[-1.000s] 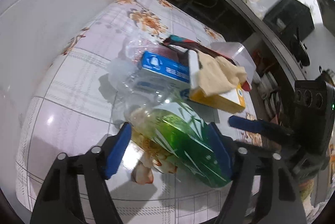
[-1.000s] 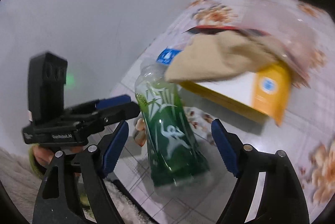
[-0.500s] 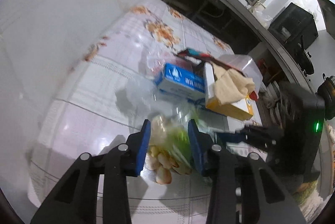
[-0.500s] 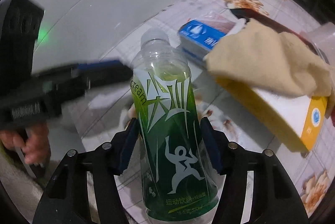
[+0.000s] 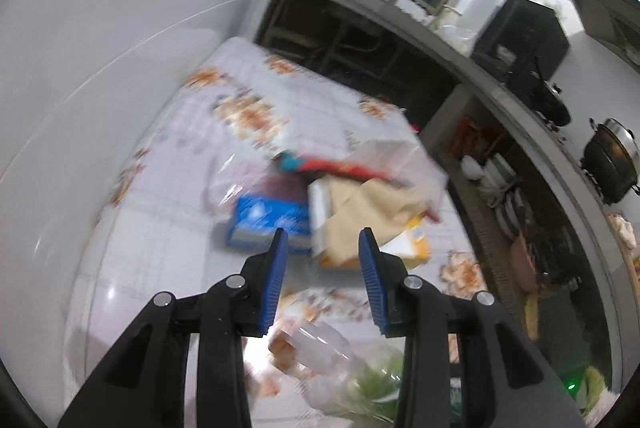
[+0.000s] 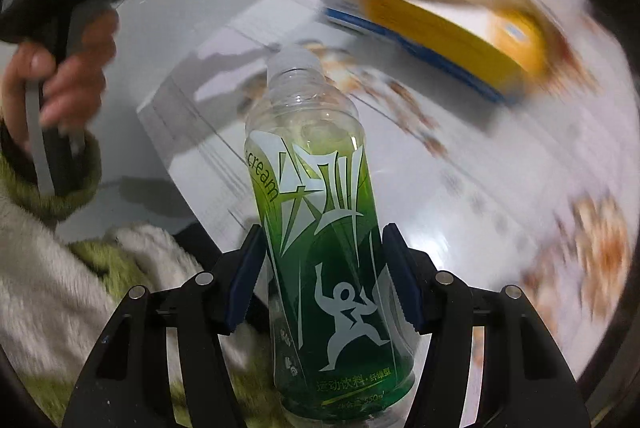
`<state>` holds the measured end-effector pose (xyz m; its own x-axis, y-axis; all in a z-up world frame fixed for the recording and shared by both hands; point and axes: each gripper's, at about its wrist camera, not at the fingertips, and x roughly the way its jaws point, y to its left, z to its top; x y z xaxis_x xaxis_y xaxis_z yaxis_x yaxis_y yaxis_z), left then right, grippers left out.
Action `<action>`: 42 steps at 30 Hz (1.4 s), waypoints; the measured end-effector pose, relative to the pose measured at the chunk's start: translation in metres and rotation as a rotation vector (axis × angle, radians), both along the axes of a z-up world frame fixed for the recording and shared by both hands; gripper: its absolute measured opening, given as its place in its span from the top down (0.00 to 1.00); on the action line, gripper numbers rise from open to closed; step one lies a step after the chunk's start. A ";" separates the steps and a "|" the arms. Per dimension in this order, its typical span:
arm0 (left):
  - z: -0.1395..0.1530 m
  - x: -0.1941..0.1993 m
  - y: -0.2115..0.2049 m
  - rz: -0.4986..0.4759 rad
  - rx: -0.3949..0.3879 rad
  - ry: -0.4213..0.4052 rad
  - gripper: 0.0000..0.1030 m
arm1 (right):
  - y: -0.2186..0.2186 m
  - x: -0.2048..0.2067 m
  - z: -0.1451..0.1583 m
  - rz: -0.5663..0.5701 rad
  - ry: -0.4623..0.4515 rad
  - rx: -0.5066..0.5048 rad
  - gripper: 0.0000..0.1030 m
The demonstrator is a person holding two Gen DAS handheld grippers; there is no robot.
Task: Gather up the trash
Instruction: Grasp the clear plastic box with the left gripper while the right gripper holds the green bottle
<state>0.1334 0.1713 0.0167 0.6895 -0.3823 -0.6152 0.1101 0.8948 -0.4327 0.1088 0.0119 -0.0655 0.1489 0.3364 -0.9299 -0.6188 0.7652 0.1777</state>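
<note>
Left wrist view: the left tongs (image 5: 322, 242) stand apart with nothing between them. The bottle (image 5: 352, 380) lies below and behind their tips, the boxes (image 5: 320, 224) just ahead on the tabletop (image 5: 160, 236).

Right wrist view: the right tongs (image 6: 324, 240) are clamped on the bottle (image 6: 320, 236), its long axis running forward between them, neck away.
</note>
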 end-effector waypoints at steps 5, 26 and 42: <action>0.029 0.034 -0.030 -0.074 0.003 -0.039 0.31 | -0.064 -0.009 0.004 -0.220 0.023 0.002 0.45; -0.024 0.227 -0.198 -0.464 0.558 0.371 0.05 | -0.140 0.026 0.004 -0.591 -0.028 0.108 0.45; -0.045 0.229 -0.206 -0.514 0.663 0.458 0.11 | -0.149 0.024 0.002 -0.614 -0.022 0.166 0.44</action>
